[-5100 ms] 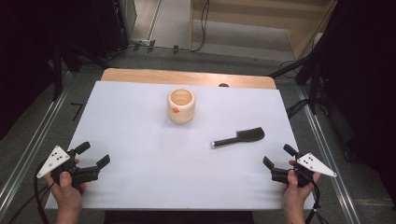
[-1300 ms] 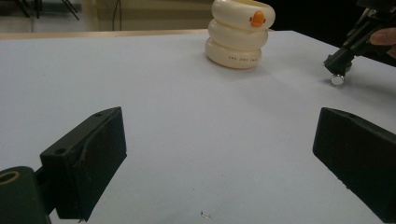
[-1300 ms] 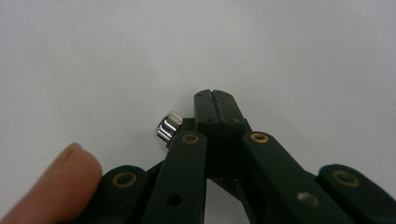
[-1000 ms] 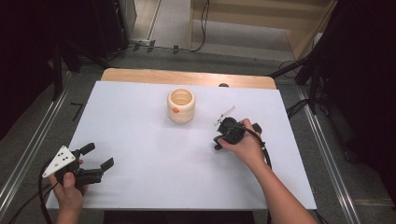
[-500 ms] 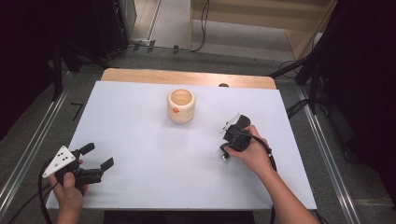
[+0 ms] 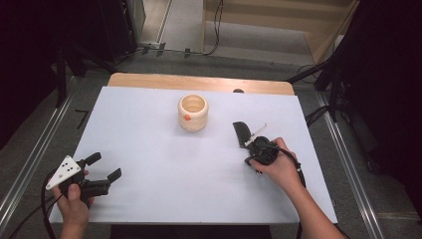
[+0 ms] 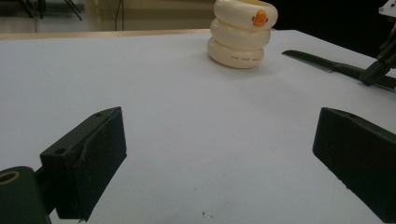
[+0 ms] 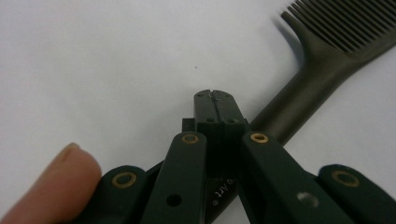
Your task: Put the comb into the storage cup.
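A black comb [image 6: 241,133] lies on the white table sheet [image 6: 149,149], right of a cream ringed cup [image 6: 193,113] with an orange duck bill. Its teeth end points toward the table's far side. My right gripper [image 6: 251,155] is shut, and its closed tips sit on top of the comb's handle [image 8: 299,100] with nothing between the pads. The right gripper view shows the closed tips [image 8: 215,95] and the handle running beneath them. My left gripper [image 6: 105,167] rests open near the front left corner. Its own view has it [image 7: 219,158] facing the cup [image 7: 240,32] and comb [image 7: 322,65].
A wooden strip [image 6: 199,80] borders the sheet at the back. Metal rails [image 6: 30,164] run along both sides of the table, with dark stands and cables beyond them. The cup stands alone at the middle back.
My right hand came from the front right corner to the comb, then slid a little toward the front right. The comb, once crosswise, now points away. The left gripper stayed put.
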`<state>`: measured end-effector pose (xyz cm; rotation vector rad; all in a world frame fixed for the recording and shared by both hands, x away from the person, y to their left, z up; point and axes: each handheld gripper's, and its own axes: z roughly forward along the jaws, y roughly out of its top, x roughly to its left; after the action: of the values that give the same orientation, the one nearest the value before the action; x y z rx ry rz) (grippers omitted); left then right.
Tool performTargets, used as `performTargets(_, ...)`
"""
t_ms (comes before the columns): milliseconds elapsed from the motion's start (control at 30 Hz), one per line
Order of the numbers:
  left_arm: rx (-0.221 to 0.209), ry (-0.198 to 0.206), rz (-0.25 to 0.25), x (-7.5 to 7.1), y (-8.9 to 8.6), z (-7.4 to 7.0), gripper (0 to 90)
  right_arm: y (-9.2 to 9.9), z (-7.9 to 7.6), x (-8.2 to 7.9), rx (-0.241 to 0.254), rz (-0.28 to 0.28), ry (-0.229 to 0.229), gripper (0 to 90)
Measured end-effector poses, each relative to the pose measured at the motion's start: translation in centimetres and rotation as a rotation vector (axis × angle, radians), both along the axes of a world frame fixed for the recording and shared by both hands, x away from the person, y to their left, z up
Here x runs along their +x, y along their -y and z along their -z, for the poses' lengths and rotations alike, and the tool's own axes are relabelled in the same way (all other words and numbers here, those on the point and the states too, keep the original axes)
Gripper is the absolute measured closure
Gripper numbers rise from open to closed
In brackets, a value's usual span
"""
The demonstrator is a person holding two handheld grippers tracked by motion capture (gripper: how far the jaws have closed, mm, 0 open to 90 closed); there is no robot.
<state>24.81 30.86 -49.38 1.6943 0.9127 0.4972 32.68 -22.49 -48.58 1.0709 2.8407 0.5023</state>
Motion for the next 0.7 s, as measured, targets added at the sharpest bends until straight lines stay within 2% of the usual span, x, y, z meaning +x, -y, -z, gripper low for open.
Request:
performTargets(267, -0.003, 0.002, 0.001, 0.0, 0.0, 0.0, 2.9, 0.2, -0.2, 0.1, -0.075, 0.017, 0.014, 87.9)
performTargets(400, -0.004, 0.002, 0.001, 0.0, 0.0, 0.0, 2.9, 0.3, -0.3, 0.3, -0.081, 0.008, 0.011, 87.7)
performTargets(500, -0.003, 0.001, 0.001, 0.0, 0.0, 0.0, 2.9, 0.3, -0.6, 0.3, -0.067, 0.006, 0.017, 84.3)
performTargets(567, -0.004, 0.000, 0.003, 0.0, -0.1, 0.0, 2.9, 0.5, -1.6, 0.4, -0.027, 0.015, 0.027, 77.5)
performTargets(633, -0.005, 0.000, 0.002, 0.0, 0.0, 0.0, 2.9, 0.6, -2.5, 0.6, -0.022, 0.030, 0.039, 71.0)
performTargets(667, -0.004, 0.001, 0.002, 0.0, 0.0, 0.0, 2.9, 0.5, -3.0, 0.7, -0.029, 0.038, 0.050, 64.6)
performTargets(700, -0.004, 0.001, 0.003, 0.0, 0.0, 0.0, 2.9, 0.3, -3.6, 0.9, -0.038, 0.086, 0.073, 52.8)
